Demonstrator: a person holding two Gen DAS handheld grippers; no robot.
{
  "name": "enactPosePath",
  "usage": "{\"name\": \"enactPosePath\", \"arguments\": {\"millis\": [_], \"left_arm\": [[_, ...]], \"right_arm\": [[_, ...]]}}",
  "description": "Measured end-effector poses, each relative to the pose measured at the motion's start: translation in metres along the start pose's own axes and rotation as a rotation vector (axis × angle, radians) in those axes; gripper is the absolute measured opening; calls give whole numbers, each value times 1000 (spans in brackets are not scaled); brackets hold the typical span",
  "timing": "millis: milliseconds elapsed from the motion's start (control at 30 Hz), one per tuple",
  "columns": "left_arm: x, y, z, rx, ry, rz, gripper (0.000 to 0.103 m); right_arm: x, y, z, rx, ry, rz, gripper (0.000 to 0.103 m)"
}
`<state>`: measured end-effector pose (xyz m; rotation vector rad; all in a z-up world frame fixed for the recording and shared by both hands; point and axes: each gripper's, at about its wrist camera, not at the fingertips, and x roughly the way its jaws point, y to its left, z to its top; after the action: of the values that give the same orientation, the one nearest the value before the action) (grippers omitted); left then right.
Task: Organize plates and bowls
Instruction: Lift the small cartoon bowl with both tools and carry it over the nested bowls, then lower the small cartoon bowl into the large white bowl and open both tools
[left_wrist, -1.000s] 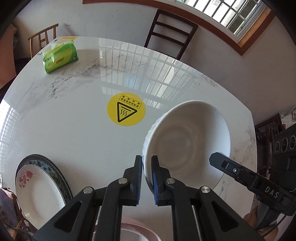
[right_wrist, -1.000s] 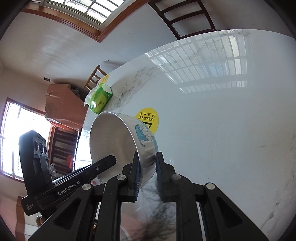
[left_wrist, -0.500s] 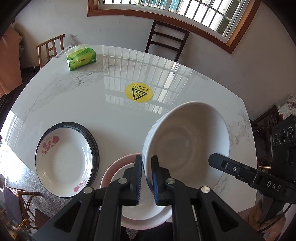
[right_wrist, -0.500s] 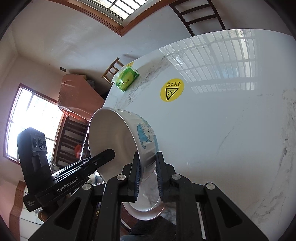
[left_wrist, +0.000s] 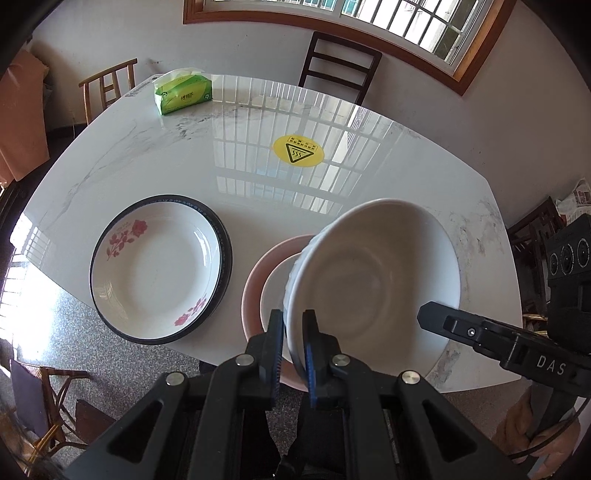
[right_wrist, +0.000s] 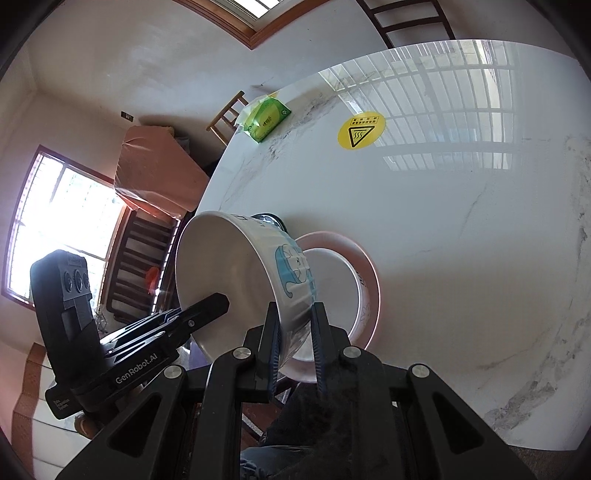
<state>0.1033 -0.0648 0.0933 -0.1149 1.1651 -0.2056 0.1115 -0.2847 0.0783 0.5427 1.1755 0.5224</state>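
Flower plate (left_wrist: 155, 269): it lay on the left part of the table (left_wrist: 147, 155), near the front edge, on top of a dark-rimmed plate (left_wrist: 221, 236). It was white, with red flowers.
Tissue pack (left_wrist: 183, 93): green, it lay at the far left corner of the table, well apart from the dishes.
Sticker (left_wrist: 298, 151): round and yellow, with a black triangle, on the middle of the table.
Pink plate (left_wrist: 258, 273): it lay at the front edge of the table, just right of the flower plate. A smaller white dish (left_wrist: 275, 288) sat inside it.
Left gripper (left_wrist: 293, 350): it was clenched on the rim of a white bowl (left_wrist: 373, 280), one pad inside and one outside. The bowl was tilted and in the air, above the pink plate and partly covering it.
Right gripper (right_wrist: 294, 341): it was clenched on the rim of a cartoon bowl (right_wrist: 236, 280), white with a blue figure on its wall. This bowl was also tilted and lifted, over the left edge of the pink plate in the right wrist view.
Chairs: a dark chair (left_wrist: 340, 62) stood behind the table, a light wooden chair (left_wrist: 107, 86) at its far left.
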Motion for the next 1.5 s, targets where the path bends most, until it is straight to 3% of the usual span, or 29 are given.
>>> {"name": "enactPosePath", "arguments": {"millis": [267,1500], "left_arm": [[20,5,-13,-3,47,5,11],[42,1,-12,19,76,51,11]], "right_arm": [[16,-1,-11,16,27,-29,16],[46,-7,-13,52,76,-60,16]]}}
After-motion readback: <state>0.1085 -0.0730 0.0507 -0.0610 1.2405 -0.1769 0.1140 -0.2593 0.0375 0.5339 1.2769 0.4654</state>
